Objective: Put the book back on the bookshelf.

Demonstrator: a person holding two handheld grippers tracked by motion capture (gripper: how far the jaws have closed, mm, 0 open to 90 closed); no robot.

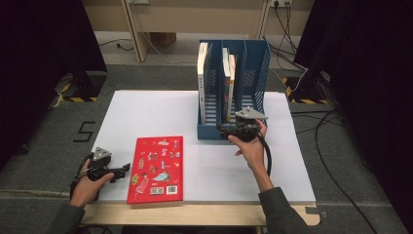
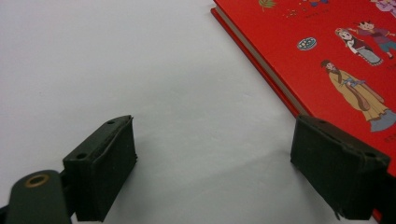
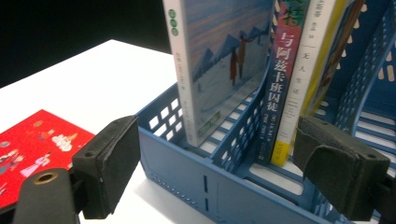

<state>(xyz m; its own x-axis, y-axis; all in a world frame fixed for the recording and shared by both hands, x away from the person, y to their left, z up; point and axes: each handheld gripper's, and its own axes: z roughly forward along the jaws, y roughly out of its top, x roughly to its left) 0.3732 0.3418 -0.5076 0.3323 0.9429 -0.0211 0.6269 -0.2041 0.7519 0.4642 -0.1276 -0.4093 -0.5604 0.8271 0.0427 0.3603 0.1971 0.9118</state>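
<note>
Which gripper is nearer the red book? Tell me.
Left. The left gripper sits just off the red book's left edge, jaws open. The right gripper is farther off, at the front of the blue file rack.

One red book (image 1: 156, 169) lies flat on the one white table (image 1: 146, 112), three more books (image 3: 224, 60) stand in the single blue rack (image 1: 234, 83) (three compartments), and two grippers are held.
</note>
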